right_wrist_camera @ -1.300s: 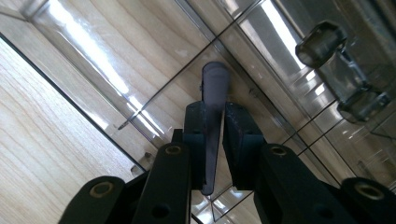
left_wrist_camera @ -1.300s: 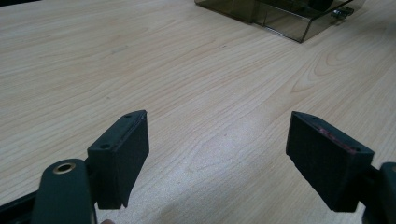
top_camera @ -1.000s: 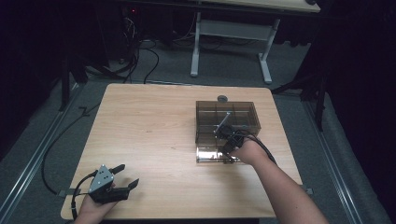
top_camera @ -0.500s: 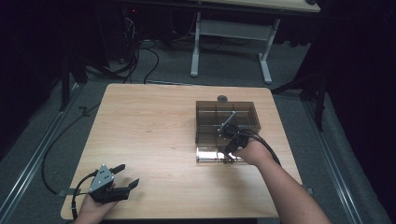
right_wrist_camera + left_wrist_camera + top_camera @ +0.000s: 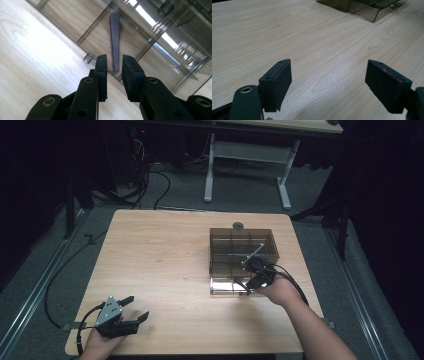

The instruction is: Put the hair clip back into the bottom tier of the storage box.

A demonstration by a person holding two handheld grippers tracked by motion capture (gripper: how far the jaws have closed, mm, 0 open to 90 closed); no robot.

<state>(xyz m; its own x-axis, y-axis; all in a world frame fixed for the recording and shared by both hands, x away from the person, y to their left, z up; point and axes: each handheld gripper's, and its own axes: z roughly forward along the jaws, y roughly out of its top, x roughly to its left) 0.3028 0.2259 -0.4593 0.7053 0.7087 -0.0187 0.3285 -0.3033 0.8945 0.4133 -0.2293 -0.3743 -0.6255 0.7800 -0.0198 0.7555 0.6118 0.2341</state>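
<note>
Box: a smoke-tinted clear compartment box [image 5: 243,251] is sitting on the right half of the surface [image 5: 165,265], its dividers marking off several cells.
Near cell: a dark tapered strip [image 5: 114,40] is lying inside the box's near part; whether it is a loose item or a fitting cannot be told.
Latch: a small metal piece [image 5: 88,59] is showing at the box's near wall, just left of the right tool's jaws in the right gripper view.
Right tool: the right tool [image 5: 248,283] is hovering at the box's near right edge, jaws narrow with a slim gap, nothing between them.
Left tool: the left tool [image 5: 131,315] is resting at the near left corner of the surface, well apart from the box, jaws wide and bare.
Risk, slip: the walls are looking smooth and glossy; narrow jaws closing on a thin wall are likely sliding off.
Risk, shift: the box is standing unbraced, the left tool being too distant to steady it; a push from the right tool is likely skidding it toward the far edge.
Risk, misjudged depth: the see-through walls and the bright reflections are masking where surfaces lie, so a jaw may be striking a divider instead of entering a cell.
Risk, cable: the right tool's cable [image 5: 292,281] is trailing beside the box and could be snagging its corner.
</note>
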